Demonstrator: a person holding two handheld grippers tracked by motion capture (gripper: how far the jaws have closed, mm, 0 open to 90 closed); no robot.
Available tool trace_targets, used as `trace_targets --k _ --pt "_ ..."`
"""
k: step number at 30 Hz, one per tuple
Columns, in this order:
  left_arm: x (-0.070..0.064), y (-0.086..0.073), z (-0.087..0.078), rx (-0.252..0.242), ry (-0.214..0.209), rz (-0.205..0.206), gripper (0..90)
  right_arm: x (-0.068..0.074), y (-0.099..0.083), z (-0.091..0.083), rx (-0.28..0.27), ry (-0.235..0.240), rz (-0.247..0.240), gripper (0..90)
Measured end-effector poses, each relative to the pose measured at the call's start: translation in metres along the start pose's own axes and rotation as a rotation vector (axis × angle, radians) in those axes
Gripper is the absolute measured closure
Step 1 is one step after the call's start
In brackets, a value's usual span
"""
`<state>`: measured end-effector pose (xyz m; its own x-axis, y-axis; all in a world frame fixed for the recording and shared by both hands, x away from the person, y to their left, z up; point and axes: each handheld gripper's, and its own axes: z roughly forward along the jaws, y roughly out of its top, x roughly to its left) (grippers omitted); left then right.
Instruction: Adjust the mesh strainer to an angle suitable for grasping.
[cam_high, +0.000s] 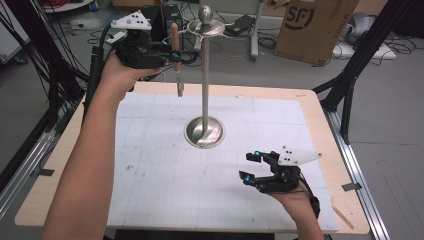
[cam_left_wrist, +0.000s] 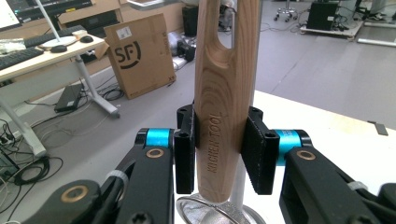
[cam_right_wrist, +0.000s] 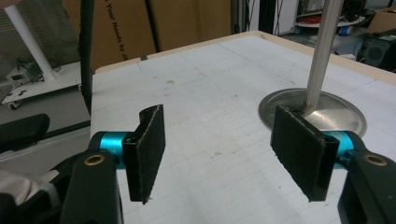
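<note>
So the left tongs (cam_high: 167, 56) are up in the upper left of the high view, clamped on a kitchen utensil with a light wooden handle and a small metal end (cam_high: 175, 47). You can see in the left gripper view how the two black pads (cam_left_wrist: 185, 151) squeeze the wood (cam_left_wrist: 224, 116) from both sides, right around the stamped lettering. The utensil's long axis runs pretty much straight up and down, metal tip pointing at the tabletop (cam_high: 150, 90), and there's a hanging slot cut through the handle, showing near the top of the left gripper view.

The relation that matters: the tall polished steel hanging stand with a round base and ball finial (cam_high: 205, 75) sits just to the right of the utensil in the high view, with its top ring of hooks (cam_high: 206, 29) close to the handle's upper end but, as far as I can tell, not touching yet. My guess is the next bit is a short sideways nudge toward that ring so the slot catches a hook. The left hand is clearly the nearer one for that.

The right tongs (cam_high: 256, 165) hang low at the lower right over the white gridded mat (cam_high: 150, 165), spread wide with nothing between them, well apart from the stand's base (cam_right_wrist: 312, 112).
</note>
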<state>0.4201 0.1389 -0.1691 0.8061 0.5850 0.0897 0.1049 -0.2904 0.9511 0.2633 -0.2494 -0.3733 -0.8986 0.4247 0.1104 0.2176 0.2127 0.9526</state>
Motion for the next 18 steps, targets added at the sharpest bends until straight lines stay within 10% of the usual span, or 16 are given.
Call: trace_targets --k 18 --pt "0.000 -0.003 0.016 0.024 -0.003 -0.011 67.8 0.000 -0.001 -0.001 -0.001 0.002 0.001 34.7"
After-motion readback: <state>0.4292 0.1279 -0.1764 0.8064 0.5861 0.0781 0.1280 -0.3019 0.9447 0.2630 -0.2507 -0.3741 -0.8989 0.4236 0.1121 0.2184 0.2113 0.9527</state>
